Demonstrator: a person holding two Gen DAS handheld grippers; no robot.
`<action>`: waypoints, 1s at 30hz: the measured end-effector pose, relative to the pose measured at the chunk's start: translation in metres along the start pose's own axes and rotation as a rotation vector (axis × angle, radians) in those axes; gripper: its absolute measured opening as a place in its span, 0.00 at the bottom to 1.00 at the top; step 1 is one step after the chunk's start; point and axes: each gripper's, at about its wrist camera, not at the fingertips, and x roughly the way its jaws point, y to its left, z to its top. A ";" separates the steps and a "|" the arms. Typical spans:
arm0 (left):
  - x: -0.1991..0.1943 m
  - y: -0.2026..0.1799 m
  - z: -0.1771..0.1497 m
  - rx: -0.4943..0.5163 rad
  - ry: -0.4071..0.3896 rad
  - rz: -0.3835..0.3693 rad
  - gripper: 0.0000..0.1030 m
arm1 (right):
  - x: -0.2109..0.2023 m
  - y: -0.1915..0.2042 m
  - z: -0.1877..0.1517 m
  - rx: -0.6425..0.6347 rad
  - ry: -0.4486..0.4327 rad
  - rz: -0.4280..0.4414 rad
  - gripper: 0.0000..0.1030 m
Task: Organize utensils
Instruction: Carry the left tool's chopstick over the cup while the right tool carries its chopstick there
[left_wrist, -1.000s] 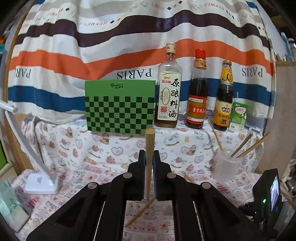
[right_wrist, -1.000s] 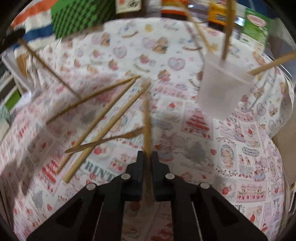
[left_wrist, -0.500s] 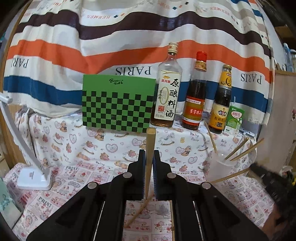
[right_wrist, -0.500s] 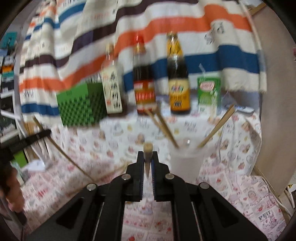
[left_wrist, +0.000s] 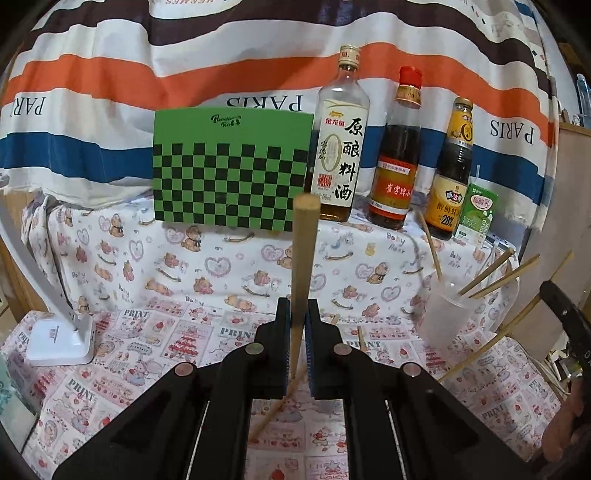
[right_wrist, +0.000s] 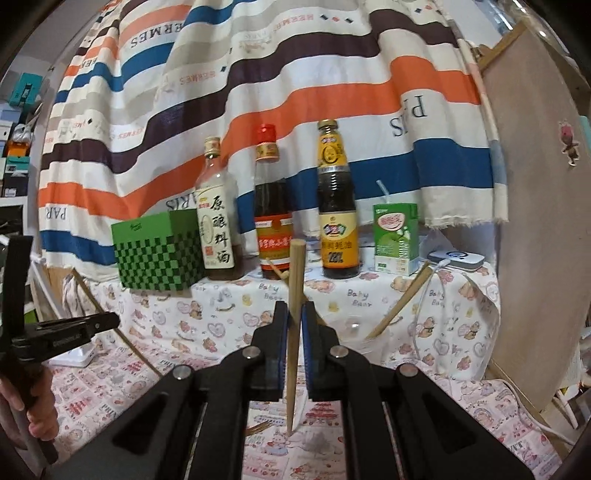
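Note:
My left gripper is shut on a wooden chopstick that stands upright between its jaws. My right gripper is shut on another wooden chopstick, held upright with its thin tip pointing down. A clear plastic cup stands at the right with several chopsticks in it; in the right wrist view the cup sits just right of my right gripper. A loose chopstick lies on the cloth under the left gripper.
A green checkered box, three sauce bottles and a green drink carton stand on the raised back ledge. A white lamp base sits at the left. A power bank with a cable lies at the back right.
My right gripper has lifted its chopstick off the cloth and swung up from looking down at the table to facing the bottles beside the cup. The left gripper has stayed shut on its chopstick.

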 end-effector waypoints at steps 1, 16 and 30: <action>0.000 -0.001 0.000 0.005 0.001 -0.001 0.06 | 0.003 -0.001 -0.002 0.009 0.022 0.011 0.06; -0.051 -0.029 0.002 0.123 -0.221 -0.125 0.06 | -0.028 -0.016 0.013 0.073 -0.152 -0.026 0.06; -0.058 -0.091 0.051 0.112 -0.307 -0.364 0.06 | -0.067 -0.036 0.029 0.132 -0.393 -0.090 0.06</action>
